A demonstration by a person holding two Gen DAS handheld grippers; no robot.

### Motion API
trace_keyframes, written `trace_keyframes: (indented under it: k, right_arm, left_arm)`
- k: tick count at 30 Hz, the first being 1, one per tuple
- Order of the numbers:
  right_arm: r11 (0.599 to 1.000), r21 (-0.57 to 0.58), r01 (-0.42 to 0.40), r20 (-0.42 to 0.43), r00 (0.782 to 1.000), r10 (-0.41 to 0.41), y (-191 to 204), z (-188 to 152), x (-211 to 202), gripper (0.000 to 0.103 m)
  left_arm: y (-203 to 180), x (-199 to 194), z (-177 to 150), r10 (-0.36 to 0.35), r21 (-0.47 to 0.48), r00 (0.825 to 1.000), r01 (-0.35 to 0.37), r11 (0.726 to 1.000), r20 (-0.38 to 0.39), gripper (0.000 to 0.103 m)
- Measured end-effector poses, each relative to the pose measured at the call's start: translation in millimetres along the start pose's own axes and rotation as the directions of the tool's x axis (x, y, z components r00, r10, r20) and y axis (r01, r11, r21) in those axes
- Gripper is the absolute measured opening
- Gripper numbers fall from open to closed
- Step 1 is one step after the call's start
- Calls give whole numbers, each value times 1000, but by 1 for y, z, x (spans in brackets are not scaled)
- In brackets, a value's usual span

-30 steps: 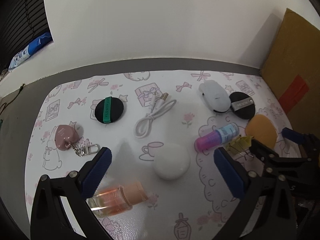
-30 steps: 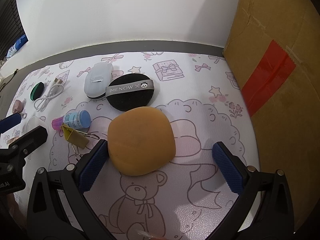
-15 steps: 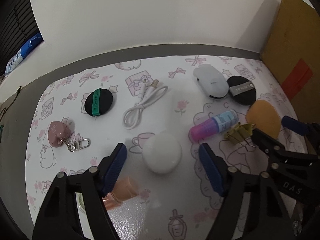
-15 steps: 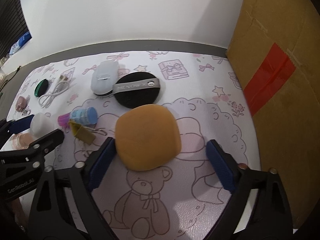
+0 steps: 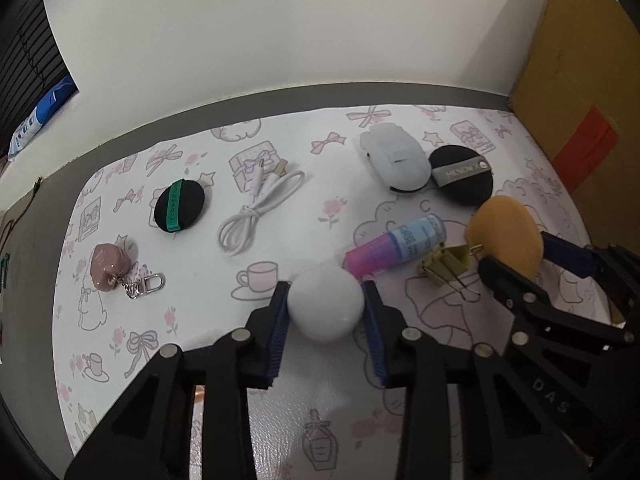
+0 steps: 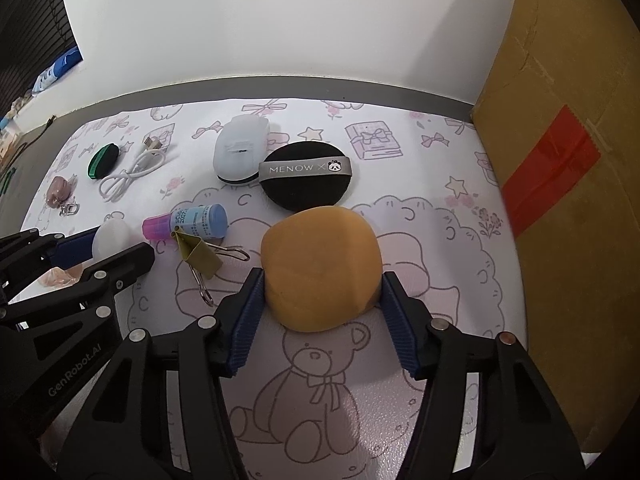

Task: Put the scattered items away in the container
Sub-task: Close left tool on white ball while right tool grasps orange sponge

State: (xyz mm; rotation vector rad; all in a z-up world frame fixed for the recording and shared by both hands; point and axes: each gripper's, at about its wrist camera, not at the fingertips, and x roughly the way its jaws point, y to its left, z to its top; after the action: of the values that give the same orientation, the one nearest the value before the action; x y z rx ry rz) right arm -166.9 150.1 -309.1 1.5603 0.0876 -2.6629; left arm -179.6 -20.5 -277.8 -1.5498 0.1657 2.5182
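Observation:
My left gripper (image 5: 325, 312) is shut on a white round sponge (image 5: 326, 305) on the patterned mat. My right gripper (image 6: 322, 286) is shut on an orange sponge (image 6: 322, 266), which also shows in the left wrist view (image 5: 505, 232). Scattered on the mat are a pink and blue tube (image 5: 394, 246), a gold binder clip (image 5: 446, 266), a black MENOW puff (image 6: 306, 176), a pale blue case (image 6: 240, 150), a white cable (image 5: 260, 212), a black and green puff (image 5: 180, 205) and a pink heart keychain (image 5: 110, 266). A cardboard box (image 6: 572, 152) stands at the right.
A peach bottle (image 6: 60, 276) lies partly hidden behind my left gripper's finger in the right wrist view. A grey strip and a white wall (image 5: 280, 32) run along the back of the mat (image 5: 280, 420). The two grippers are close side by side.
Both grippers moved forward and closed, the left onto the white sponge, the right onto the orange sponge. The peach bottle slipped out of the left wrist view.

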Motion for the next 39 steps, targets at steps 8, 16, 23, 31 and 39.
trace_keyframes:
  k: [8,16,23,31,39]
  right_arm:
    - [1000,-6,-7,3,1000,7,-3,-1,-5,47]
    - [1000,8,2,-1,1000,-2,-4,-1,-8,22]
    - [999,32,-10,-9,1000,10,-9,-3,-10,18]
    - [999,34,12,11,1000,-13,-13,-2,-31,18]
    - [1000,26,14,54,998,-15,-9,4,-70,18]
  left_arm:
    - [0,-2,-2,1,-7,1000,-1,1000,-1,35]
    - [-4,-6,-8,-5,-9,1000,5,1000,4,35]
    - [-4,-13,-6,1,-16,1000,0,1000,24,35]
    - [-1,-36,0,15,-27,999,-14,1000,42,35]
    - [1,-79,10,18,-57,996,-14,998,84,35]
